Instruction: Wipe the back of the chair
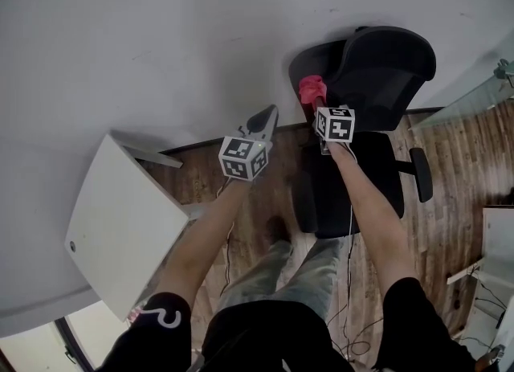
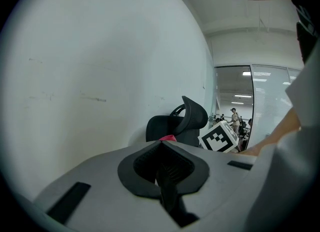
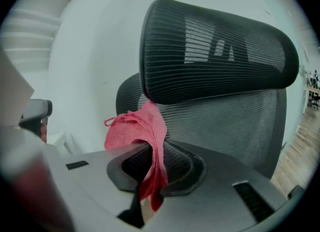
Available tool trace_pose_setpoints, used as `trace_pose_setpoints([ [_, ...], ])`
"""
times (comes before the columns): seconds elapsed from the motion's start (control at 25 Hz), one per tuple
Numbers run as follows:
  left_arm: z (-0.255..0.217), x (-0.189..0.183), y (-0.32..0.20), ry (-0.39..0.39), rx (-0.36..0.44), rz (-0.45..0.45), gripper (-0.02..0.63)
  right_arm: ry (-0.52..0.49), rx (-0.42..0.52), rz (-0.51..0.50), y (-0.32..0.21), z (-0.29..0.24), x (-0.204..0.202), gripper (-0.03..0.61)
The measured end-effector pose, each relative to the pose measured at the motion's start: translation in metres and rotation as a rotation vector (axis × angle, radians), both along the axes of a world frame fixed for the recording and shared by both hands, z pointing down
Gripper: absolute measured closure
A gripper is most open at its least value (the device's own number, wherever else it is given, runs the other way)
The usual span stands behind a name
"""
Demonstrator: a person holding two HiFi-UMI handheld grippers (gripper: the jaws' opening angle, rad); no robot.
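A black mesh office chair (image 1: 377, 81) stands against the white wall, its backrest (image 3: 235, 126) and headrest (image 3: 215, 55) filling the right gripper view. My right gripper (image 1: 319, 109) is shut on a pink cloth (image 3: 142, 136), held close to the backrest just under the headrest. The cloth (image 1: 312, 89) bunches above the jaws. My left gripper (image 1: 263, 124) is shut with nothing in it, held in the air left of the chair (image 2: 177, 123).
A white table (image 1: 120, 218) stands at the left by the wall. The floor (image 1: 450, 153) is wood planks with cables on it. A glass partition (image 1: 474, 93) is at the right. White furniture (image 1: 498, 242) sits at the far right edge.
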State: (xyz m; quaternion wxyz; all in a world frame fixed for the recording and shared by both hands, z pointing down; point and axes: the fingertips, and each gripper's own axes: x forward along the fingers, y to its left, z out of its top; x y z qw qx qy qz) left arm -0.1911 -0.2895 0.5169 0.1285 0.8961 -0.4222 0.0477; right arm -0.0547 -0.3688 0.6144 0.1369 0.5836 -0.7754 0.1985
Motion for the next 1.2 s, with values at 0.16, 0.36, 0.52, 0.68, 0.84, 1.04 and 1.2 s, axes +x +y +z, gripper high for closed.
trace_pose_setpoints([
  [0.16, 0.001, 0.014, 0.002, -0.005, -0.01, 0.006, 0.589, 0.015, -0.016, 0.011, -0.002, 0.007, 0.017, 0.511],
  [0.36, -0.003, 0.028, 0.003, -0.015, -0.018, 0.003, 0.589, 0.018, -0.022, 0.046, -0.012, 0.004, 0.046, 0.511],
  [0.52, -0.005, 0.048, 0.002, -0.002, -0.028, -0.015, 0.589, 0.035, -0.027, 0.042, -0.02, -0.005, 0.071, 0.511],
  [0.68, -0.007, 0.078, -0.001, 0.007, -0.039, -0.017, 0.589, 0.035, -0.031, 0.037, -0.025, -0.013, 0.098, 0.511],
  [0.84, -0.013, 0.111, -0.009, 0.011, -0.035, -0.014, 0.589, 0.015, -0.036, 0.046, -0.032, -0.02, 0.129, 0.511],
  [1.04, -0.02, 0.152, -0.015, 0.002, -0.033, -0.002, 0.589, 0.002, -0.037, 0.056, -0.041, -0.025, 0.168, 0.511],
  [1.2, -0.022, 0.178, -0.017, -0.023, -0.031, 0.002, 0.589, -0.012, -0.044, 0.052, -0.045, -0.024, 0.191, 0.511],
])
